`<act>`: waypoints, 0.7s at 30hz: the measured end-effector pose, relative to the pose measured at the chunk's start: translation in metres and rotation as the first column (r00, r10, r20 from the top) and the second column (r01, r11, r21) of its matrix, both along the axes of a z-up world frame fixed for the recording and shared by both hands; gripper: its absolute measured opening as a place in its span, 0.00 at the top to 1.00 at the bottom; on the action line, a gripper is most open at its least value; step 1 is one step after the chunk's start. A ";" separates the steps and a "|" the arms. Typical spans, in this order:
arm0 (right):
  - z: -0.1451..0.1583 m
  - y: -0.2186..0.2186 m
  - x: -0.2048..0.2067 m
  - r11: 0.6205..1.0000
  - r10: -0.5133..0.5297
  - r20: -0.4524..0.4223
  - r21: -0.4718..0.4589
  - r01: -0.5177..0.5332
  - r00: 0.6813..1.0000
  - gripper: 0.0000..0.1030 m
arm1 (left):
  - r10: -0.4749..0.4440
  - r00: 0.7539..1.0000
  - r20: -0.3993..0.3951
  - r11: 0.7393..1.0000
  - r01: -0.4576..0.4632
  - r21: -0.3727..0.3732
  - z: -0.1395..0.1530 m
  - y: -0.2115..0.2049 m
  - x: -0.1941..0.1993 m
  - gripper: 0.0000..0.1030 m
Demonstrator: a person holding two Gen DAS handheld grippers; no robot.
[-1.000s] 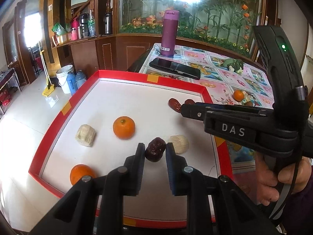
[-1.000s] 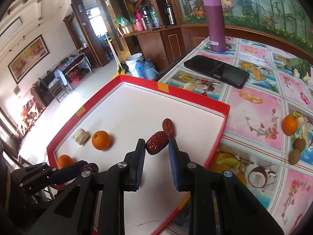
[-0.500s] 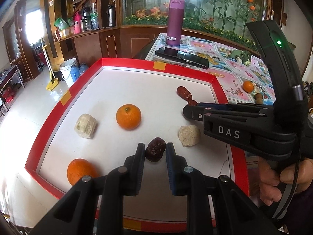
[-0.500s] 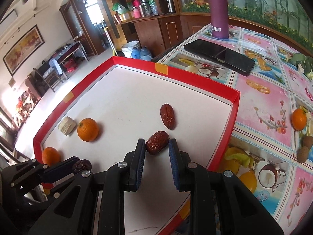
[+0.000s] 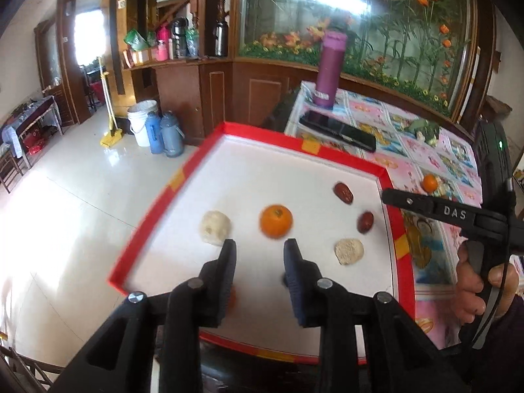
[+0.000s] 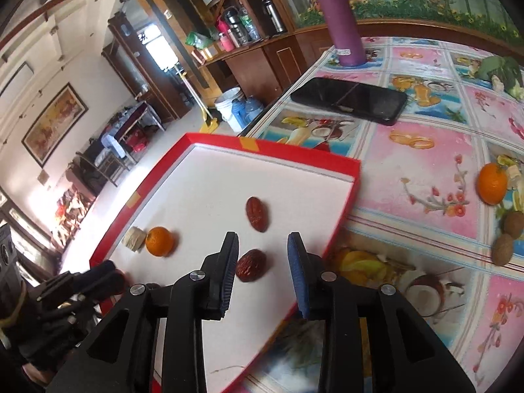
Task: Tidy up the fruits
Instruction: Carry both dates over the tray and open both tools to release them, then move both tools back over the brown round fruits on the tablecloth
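A red-rimmed white tray (image 5: 391, 216) holds the fruit. My left gripper (image 5: 260, 258) hovers over its near part, jaws opening, with nothing between the pads. Past it lie an orange (image 5: 276, 221), two beige pieces (image 5: 215, 228) (image 5: 349, 251) and two dark red dates (image 5: 343, 192) (image 5: 365, 222). A second orange (image 5: 232, 298) peeks out behind the left finger. My right gripper (image 6: 262, 258) is over the tray's right side, jaws opening. A date (image 6: 251, 265) lies on the tray between its pads, touching neither. Another date (image 6: 257, 218) lies just beyond.
On the flowered tablecloth right of the tray lie an orange (image 6: 492, 183) and two brown fruits (image 6: 504, 249). A black phone (image 6: 350, 100), a purple bottle (image 6: 344, 23) and a green bundle (image 6: 501, 72) stand farther back. The tray's left edge overhangs the floor.
Both grippers were shut on a date each and have now opened. The right one's date lies on the tray. The left gripper has lifted and its date is out of sight.
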State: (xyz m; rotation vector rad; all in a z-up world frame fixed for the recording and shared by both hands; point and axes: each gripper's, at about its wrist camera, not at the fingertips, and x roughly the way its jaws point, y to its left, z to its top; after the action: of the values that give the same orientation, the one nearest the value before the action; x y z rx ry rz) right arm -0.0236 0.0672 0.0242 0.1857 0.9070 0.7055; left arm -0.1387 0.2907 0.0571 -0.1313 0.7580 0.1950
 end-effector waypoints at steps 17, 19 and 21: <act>0.017 -0.200 0.020 0.928 -0.366 0.016 0.081 0.363 0.931 0.71 | 0.126 0.992 0.010 0.988 -0.127 0.091 0.023 0.008 -0.023 0.54; 0.018 -0.219 0.021 0.916 -0.395 0.015 0.085 0.392 0.919 0.71 | 0.075 0.997 -0.003 0.993 -0.075 0.096 0.020 -0.011 -0.014 0.54; 0.017 -0.233 0.023 0.904 -0.421 0.008 0.085 0.419 0.907 0.71 | 0.024 1.000 -0.019 0.995 -0.022 0.097 0.017 -0.031 -0.005 0.54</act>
State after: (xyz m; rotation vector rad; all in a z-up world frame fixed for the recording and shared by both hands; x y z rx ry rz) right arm -0.0004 -0.1657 0.0412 0.4308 0.7779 0.3408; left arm -0.1439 0.2600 0.0745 -0.0461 0.7659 0.2545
